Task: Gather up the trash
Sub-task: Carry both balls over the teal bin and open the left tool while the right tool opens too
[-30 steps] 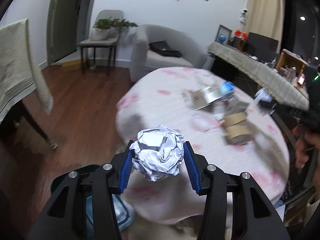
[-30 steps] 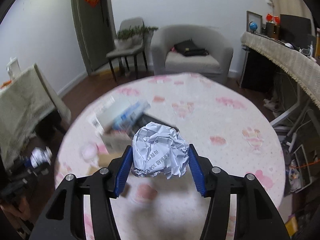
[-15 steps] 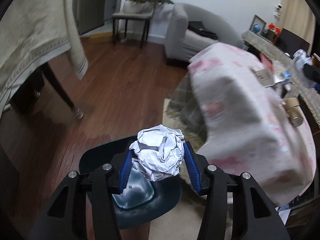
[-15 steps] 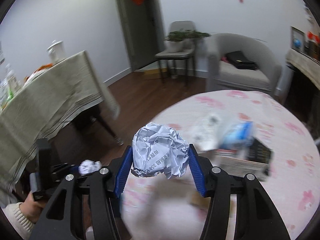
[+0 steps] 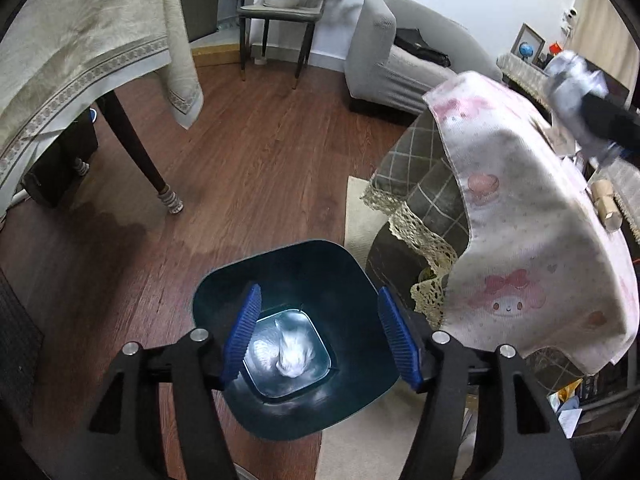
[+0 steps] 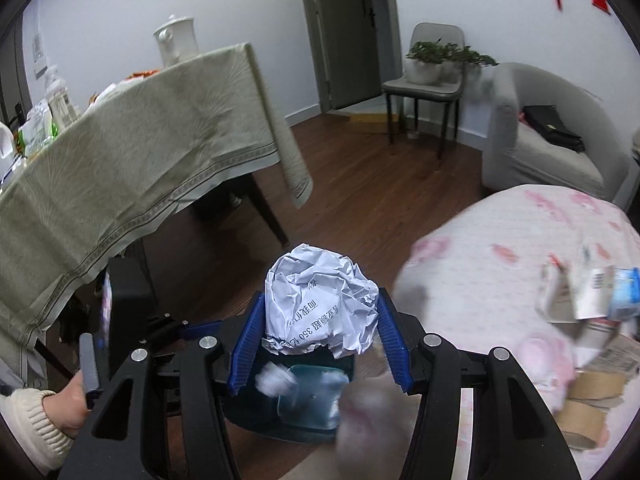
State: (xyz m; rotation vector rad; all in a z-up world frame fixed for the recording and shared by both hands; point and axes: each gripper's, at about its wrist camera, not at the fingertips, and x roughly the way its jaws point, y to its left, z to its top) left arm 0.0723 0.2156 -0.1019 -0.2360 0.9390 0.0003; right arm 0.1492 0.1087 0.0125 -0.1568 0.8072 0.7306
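My left gripper [image 5: 318,338] is open and empty, right above a dark teal trash bin [image 5: 352,276] on the wooden floor. A crumpled foil-like paper ball [image 5: 294,354] lies blurred at the bin's bottom. My right gripper [image 6: 318,340] is shut on a crumpled white paper ball [image 6: 322,308] with printed text and holds it above the same bin [image 6: 260,420], where the dropped ball [image 6: 270,378] shows blurred. The right gripper and its ball also show blurred in the left wrist view [image 5: 576,84].
A round table with a pink-patterned cloth [image 5: 520,208] stands right of the bin, with cardboard tape rolls [image 6: 588,404] and cartons [image 6: 592,296] on it. A table with a beige cloth [image 6: 120,160] stands at left. A grey armchair [image 6: 540,128] and chair [image 6: 428,80] stand behind.
My left gripper swung from the table to over the bin, opened and dropped its foil ball into the bin. My right gripper carried its paper ball left, to over the bin.
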